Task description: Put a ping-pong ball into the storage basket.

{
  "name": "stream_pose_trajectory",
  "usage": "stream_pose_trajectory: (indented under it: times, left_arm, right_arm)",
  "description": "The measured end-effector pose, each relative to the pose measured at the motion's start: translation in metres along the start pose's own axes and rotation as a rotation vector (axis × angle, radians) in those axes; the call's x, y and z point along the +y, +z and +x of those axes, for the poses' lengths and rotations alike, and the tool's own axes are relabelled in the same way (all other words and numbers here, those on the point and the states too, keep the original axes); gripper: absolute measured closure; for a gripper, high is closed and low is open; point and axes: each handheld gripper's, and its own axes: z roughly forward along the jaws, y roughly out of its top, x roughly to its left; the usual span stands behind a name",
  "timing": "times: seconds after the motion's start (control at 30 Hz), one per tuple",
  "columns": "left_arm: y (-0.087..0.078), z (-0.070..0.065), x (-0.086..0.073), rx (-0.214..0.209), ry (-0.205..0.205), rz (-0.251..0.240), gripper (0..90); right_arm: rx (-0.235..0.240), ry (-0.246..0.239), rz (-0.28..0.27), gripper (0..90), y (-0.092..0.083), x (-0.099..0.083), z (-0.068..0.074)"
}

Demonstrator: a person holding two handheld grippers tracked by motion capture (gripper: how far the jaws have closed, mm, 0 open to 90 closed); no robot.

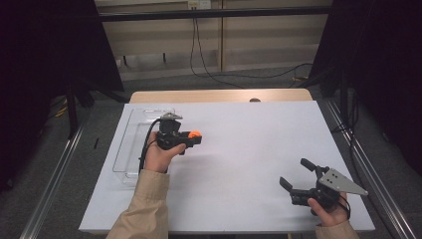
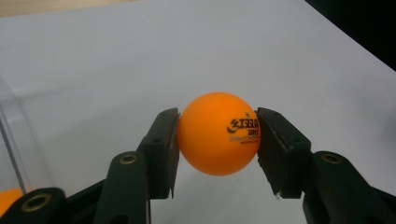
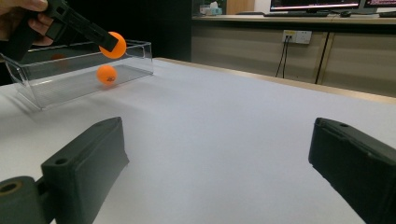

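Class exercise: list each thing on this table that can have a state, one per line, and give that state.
Left claw: shut on the held orange ball.
Held orange ball: clamped, raised off the table.
Right claw: open, nothing between its jaws.
Clear tray: open-topped, upright.
Second orange ball: lying inside the clear tray.
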Motion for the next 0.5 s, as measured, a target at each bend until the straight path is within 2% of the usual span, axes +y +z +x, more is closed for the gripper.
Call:
stream_pose_trajectory:
  times: [0.5]
  left_arm:
    - [-0.008,0.0057,0.0005,0.019,-0.004,-0.008,51.1]
  right_arm:
    - [0.0,0.0,0.0,3.7,0.0,0.0,0.0]
